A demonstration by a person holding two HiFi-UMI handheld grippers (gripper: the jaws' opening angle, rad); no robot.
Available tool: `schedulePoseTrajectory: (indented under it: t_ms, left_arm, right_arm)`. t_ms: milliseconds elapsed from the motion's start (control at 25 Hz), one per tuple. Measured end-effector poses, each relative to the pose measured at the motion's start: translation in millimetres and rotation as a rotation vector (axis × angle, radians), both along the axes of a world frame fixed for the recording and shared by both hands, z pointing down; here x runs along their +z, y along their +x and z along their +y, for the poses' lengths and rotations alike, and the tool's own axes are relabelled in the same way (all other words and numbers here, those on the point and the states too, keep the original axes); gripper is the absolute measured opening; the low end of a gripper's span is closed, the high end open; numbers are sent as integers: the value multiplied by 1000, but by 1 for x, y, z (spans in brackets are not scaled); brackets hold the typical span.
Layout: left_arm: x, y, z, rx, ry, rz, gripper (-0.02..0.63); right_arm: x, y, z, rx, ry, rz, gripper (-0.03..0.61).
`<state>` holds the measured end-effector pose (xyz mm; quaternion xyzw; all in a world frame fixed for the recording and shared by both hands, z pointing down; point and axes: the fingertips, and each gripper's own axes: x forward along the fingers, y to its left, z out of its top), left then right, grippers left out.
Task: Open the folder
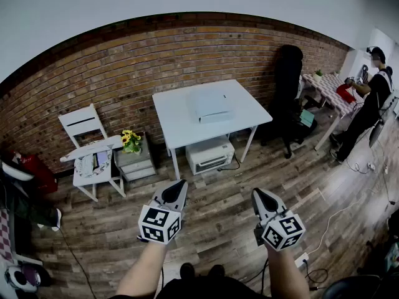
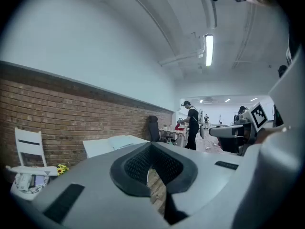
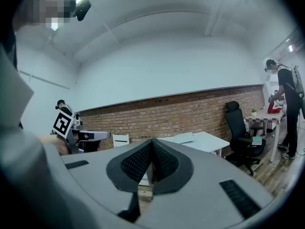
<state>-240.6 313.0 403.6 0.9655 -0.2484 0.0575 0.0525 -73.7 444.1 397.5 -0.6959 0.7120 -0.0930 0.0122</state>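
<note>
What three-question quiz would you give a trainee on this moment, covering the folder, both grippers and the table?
1. Where does the folder lie, and does either gripper touch it?
2. True or false: the left gripper and the right gripper both have their fingers shut with nothing between them.
3. What stands on the floor under the white table? A. a white box-shaped appliance; B. a stack of boxes; C. a bin.

Key
1. It lies flat on the white table by the brick wall. Neither gripper touches it; both are held well short of the table.
2. True.
3. A.
</note>
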Motion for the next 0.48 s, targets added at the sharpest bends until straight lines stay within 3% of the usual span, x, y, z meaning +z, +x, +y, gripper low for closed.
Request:
schedulePoseTrajectory:
  t_ms: [480]
  left_arm:
    - [-4,10,5,-50,13,15,18]
  right_arm:
    - [-4,22,12,-1,18,2,11]
